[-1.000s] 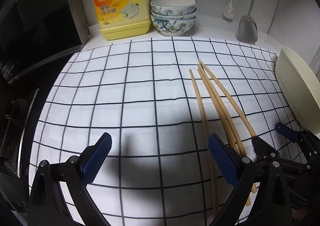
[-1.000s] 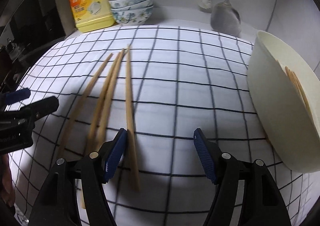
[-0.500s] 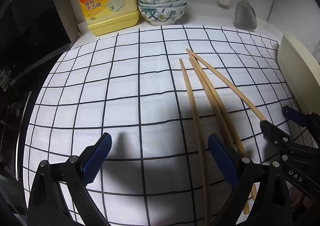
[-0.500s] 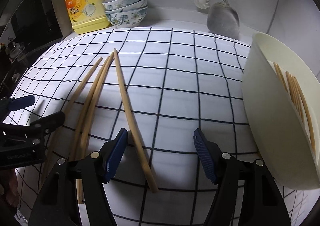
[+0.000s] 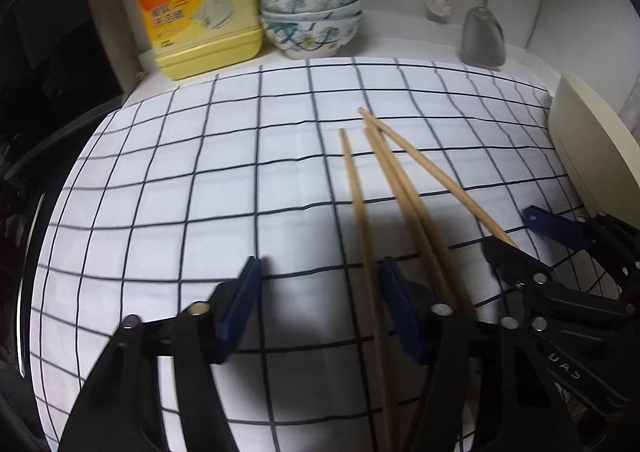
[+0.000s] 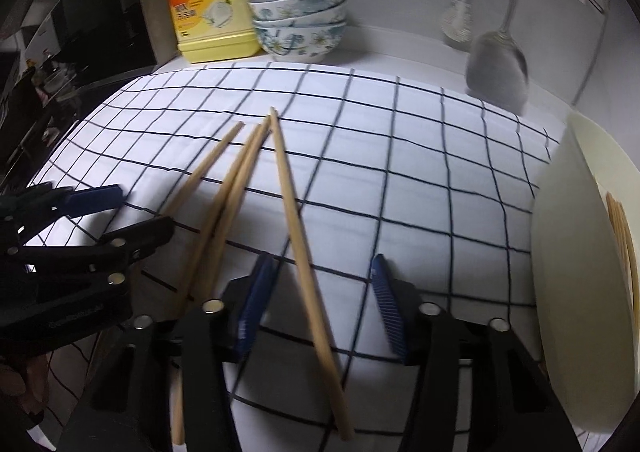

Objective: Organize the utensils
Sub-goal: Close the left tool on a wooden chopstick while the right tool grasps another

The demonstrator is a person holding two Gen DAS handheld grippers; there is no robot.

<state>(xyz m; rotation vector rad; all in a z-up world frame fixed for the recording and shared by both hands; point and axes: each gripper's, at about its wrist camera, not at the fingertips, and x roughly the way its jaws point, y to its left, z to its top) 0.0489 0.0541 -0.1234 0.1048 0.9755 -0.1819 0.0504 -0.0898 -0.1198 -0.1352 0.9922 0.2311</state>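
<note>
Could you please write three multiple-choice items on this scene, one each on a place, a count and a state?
1. Where does the yellow detergent jug stand?
A. In the cream container
B. Beside the stacked bowls, at the back of the counter
C. On the checked cloth's near edge

2. How many chopsticks lie loose on the checked cloth?
A. Two
B. Four
C. Seven

3. What lies between the pads of the right tool?
A. One chopstick, pads not yet pressing it
B. A bowl
C. Nothing

Answers: 1 B, the jug sits next to the stacked bowls by the wall. 2 B, four chopsticks fan out on the cloth. 3 A, a single chopstick runs through the closing jaws with gaps either side.
</note>
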